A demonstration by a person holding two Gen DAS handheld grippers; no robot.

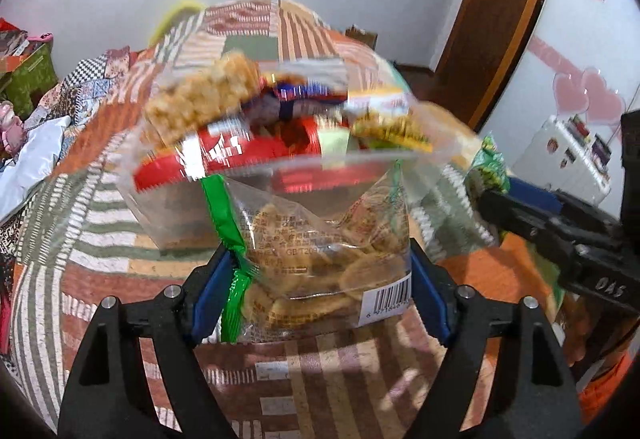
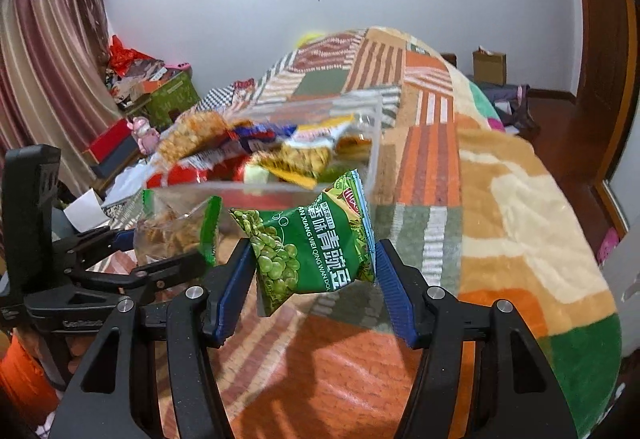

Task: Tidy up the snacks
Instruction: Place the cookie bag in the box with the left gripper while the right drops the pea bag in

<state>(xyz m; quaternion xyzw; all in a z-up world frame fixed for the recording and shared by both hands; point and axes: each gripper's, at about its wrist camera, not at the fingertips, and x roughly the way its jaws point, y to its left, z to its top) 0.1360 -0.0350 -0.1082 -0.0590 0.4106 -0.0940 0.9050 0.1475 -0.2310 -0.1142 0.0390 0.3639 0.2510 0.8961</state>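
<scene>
Through the left wrist camera, our left tongs [image 1: 320, 279] are clamped on a clear packet of chips [image 1: 320, 251] with a green edge, held up just in front of a clear box [image 1: 168, 215] on the bed [image 1: 100, 207]. The box is already heaped with snacks [image 1: 256, 119]: a puffed-rice bar, red and blue wrappers, a yellow packet. At the right edge our right tongs [image 1: 486, 183] come in with something green. The bed wears a patchwork blanket of orange, green and striped squares; behind it are a pale wall, a dark screen and a brown door frame.

Through the right wrist camera, our right tongs [image 2: 314, 271] are clamped on a green packet of peas [image 2: 316, 239], held in the air near the box's [image 2: 374, 143] near right corner. Our left tongs [image 2: 120, 243] sit to the left with the chips [image 2: 176, 231], beside the box's near left side. We judge the sorting well along, with most snacks boxed and these two packets left to drop in; we see no other loose snacks on the blanket. Striped curtains and stacked boxes fill the far left corner, and a wall screen hangs above.
</scene>
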